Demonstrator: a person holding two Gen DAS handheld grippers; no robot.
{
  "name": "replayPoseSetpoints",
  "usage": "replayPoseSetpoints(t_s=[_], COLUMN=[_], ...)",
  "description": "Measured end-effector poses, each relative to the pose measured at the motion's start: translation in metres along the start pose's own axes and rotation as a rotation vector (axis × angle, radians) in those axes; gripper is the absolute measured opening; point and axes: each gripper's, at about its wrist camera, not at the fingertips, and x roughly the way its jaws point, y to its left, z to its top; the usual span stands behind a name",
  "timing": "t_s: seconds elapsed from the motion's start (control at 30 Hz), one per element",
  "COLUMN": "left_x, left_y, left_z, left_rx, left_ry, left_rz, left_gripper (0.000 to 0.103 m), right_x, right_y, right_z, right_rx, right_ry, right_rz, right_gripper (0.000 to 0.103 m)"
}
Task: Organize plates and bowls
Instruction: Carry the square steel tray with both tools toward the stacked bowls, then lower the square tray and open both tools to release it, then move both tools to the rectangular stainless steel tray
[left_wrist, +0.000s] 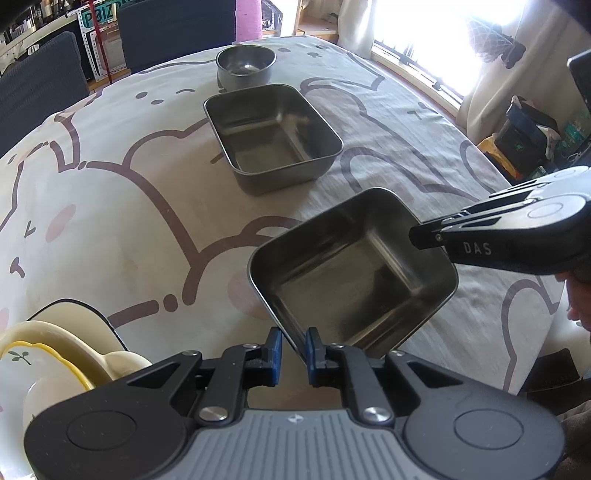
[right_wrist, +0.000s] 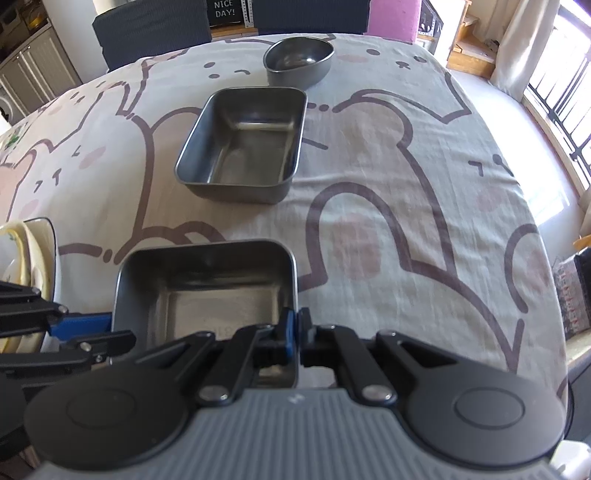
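Note:
A square steel tray (left_wrist: 351, 280) (right_wrist: 207, 288) sits low over the bear-print tablecloth, tilted in the left wrist view. My left gripper (left_wrist: 294, 349) (right_wrist: 88, 325) is shut on its near-left rim, which crosses slantwise between the blue pads. My right gripper (right_wrist: 297, 330) (left_wrist: 421, 236) is shut on the opposite wall, pads pinched tight. Beyond it rests a larger rectangular steel tray (left_wrist: 273, 136) (right_wrist: 243, 147), holding nothing. At the far end is a round steel bowl (left_wrist: 245, 66) (right_wrist: 299, 61).
Cream ceramic plates and bowls (left_wrist: 55, 343) (right_wrist: 29, 251) are stacked at the near left, close to my left gripper. Dark chairs (left_wrist: 40, 81) stand past the far edge. The table edge (left_wrist: 491, 162) drops off on the right toward a bright window.

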Motion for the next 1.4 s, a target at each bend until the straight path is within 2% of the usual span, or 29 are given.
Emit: replayPoseSetpoints(t_s=[0.23,0.57,0.7,0.77,0.83,0.9,1.0,1.1,1.17,1.27,1.4], left_x=[0.000,-0.003,-0.004,-0.005,-0.006,-0.008,-0.015,-0.025,-0.031,-0.039,-0.043], left_y=[0.000,0.003,0.005,0.006,0.005,0.005,0.006,0.009,0.013,0.021,0.034], left_z=[0.001,0.002,0.002,0.003,0.003,0.004,0.006,0.009,0.011,0.015,0.024], left_rx=[0.000,-0.008,-0.015,-0.014,-0.009,0.000,0.015,0.009,-0.003,-0.028,-0.062], left_ry=[0.000,-0.003,-0.005,-0.006,-0.008,-0.014,-0.038,-0.078,-0.120,-0.180,-0.232], left_rz=[-0.008,-0.012,-0.018,-0.019,-0.018,-0.015,-0.013,-0.014,-0.007,0.002,0.035], left_gripper=[0.014,0.015,0.018,0.026,0.028,0.032,0.042,0.060,0.080,0.091,0.097], right_x=[0.005,0.007,0.005,0.003,0.001,-0.002,-0.010,-0.020,-0.027,-0.036,-0.045], right_y=[0.000,-0.003,0.000,0.001,0.002,0.002,0.001,-0.003,-0.006,-0.012,-0.022], right_z=[0.001,0.000,-0.003,-0.004,-0.005,-0.005,-0.006,-0.006,-0.007,-0.006,-0.001], right_rx=[-0.004,0.006,-0.010,-0.016,-0.024,-0.028,-0.023,-0.008,0.006,0.050,0.134], right_ry=[0.010,0.026,0.032,0.033,0.032,0.027,0.017,-0.008,-0.033,-0.085,-0.166], right_rz=[-0.010,0.036,0.044,0.045,0.038,0.032,0.034,0.036,0.037,0.030,0.028], right_gripper=[0.005,0.016,0.024,0.029,0.046,0.054,0.060,0.073,0.079,0.091,0.101])
